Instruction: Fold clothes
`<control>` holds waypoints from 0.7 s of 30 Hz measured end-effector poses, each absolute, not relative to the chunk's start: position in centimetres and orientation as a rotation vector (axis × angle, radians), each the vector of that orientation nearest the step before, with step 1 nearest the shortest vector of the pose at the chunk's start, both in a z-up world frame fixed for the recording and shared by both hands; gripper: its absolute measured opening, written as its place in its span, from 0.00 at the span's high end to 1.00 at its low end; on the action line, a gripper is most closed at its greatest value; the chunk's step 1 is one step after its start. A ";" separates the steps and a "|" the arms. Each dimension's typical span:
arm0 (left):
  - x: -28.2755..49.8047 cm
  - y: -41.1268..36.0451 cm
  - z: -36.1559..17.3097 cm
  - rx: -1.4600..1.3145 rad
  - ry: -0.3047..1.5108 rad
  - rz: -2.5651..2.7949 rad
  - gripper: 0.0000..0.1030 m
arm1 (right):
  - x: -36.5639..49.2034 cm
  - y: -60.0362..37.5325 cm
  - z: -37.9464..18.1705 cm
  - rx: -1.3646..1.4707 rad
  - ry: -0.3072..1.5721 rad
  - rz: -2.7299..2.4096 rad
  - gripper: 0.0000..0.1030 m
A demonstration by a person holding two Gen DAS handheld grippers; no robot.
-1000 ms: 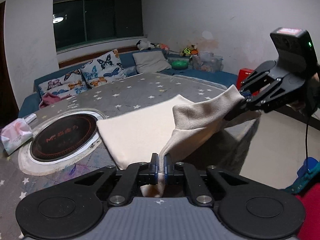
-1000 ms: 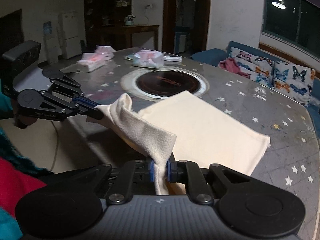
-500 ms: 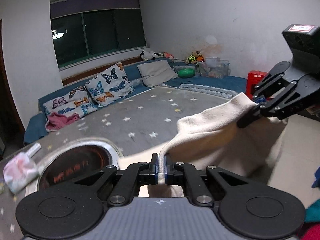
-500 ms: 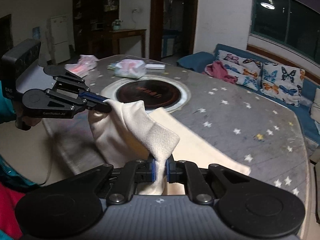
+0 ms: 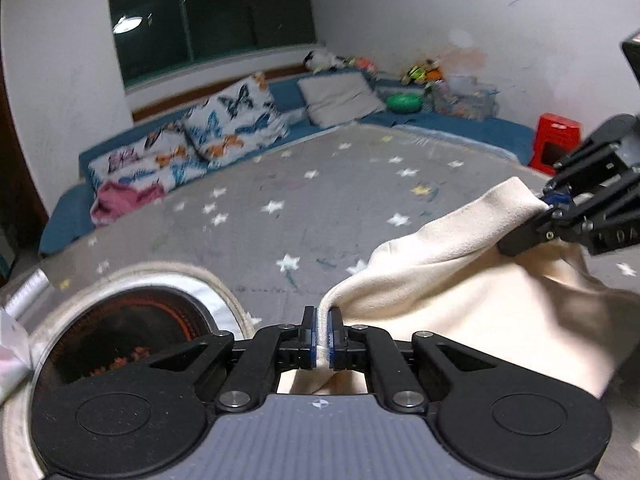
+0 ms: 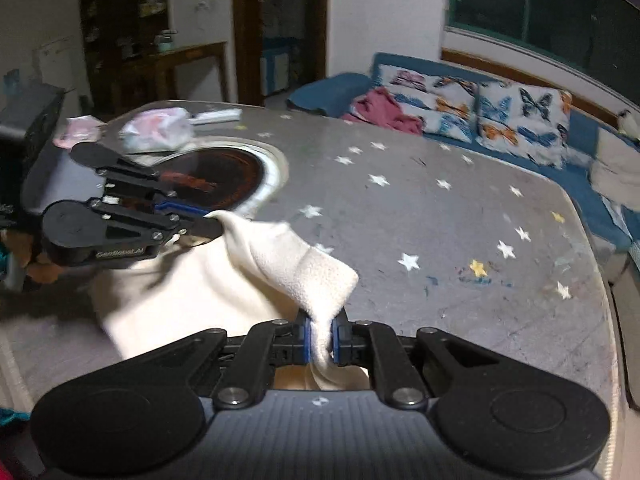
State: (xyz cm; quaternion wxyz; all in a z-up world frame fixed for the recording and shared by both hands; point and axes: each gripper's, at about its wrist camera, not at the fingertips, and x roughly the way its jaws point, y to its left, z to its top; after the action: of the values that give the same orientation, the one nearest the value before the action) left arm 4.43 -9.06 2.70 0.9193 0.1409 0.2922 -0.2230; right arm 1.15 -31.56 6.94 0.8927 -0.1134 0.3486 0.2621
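The cream cloth hung lifted over the grey star-patterned counter, stretched between both claws. The left claw was clamped on one corner, the right claw clamped on another. The round dark burner sat inset in the counter beside the cloth.

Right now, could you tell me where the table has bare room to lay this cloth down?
The starred grey table top lies bare between the round cooktop and the sofa-side edge. It is crowded behind the cooktop, with tissue packs, and near us, where the cream cloth hangs between both grippers.
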 end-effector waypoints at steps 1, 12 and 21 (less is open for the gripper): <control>4.7 -9.2 2.4 0.287 0.604 -0.448 0.93 | 1.5 -31.5 6.3 -0.242 0.728 0.534 0.91; 4.6 -8.1 3.6 0.172 0.597 -0.375 0.73 | 2.7 -33.3 4.9 -0.134 0.673 0.337 0.73; 2.1 -9.5 4.0 0.149 0.598 -0.464 0.49 | 3.5 -30.4 5.7 -0.062 0.726 0.457 0.75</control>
State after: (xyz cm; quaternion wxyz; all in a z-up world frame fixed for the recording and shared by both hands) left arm 2.10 -9.47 3.95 0.9265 0.0727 0.2916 -0.2264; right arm 3.46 -30.45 5.71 0.9090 -0.0298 0.3520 0.2213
